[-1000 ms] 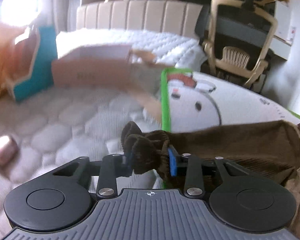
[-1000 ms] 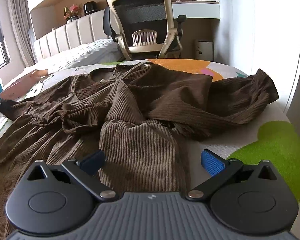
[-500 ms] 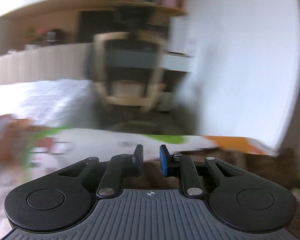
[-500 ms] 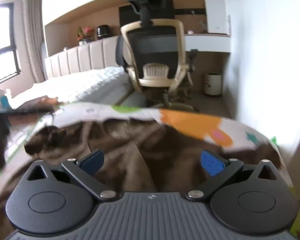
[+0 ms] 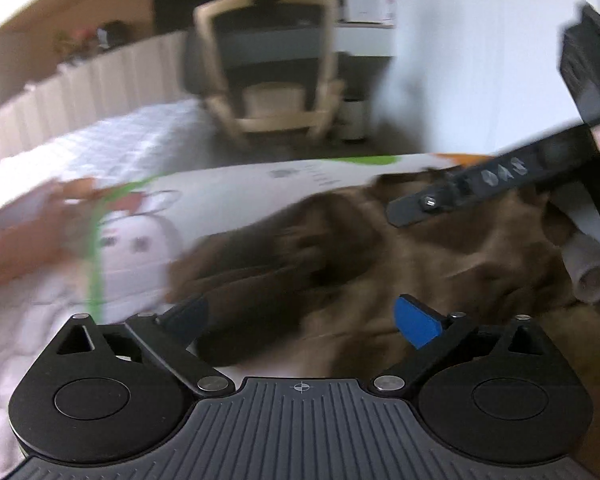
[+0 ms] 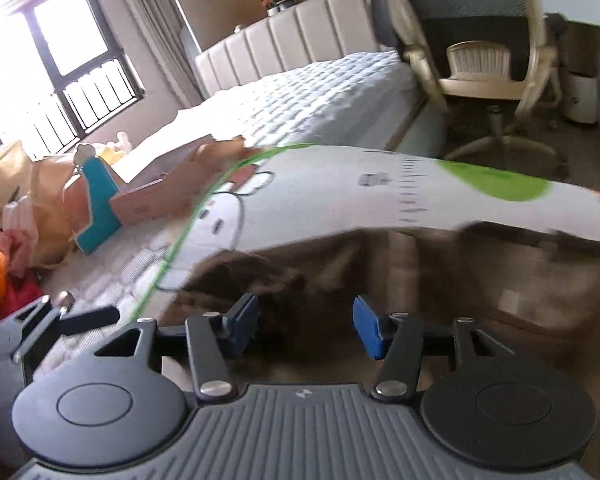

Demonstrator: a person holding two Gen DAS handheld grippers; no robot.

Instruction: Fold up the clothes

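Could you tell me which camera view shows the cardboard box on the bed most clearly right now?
The right wrist view: the cardboard box is fairly sharp there, lying open on the quilted bed beside a teal item. The left wrist view shows it only as a motion-blurred orange-brown smear at the left edge.

No legible text, label or number on anything in view.

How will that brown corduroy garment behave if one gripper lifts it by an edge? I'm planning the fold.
The brown corduroy garment lies rumpled in soft creases on the printed mat, so it will probably droop and drag. Its thick ribbed cloth looks fairly heavy and grippy, unlikely to slip.
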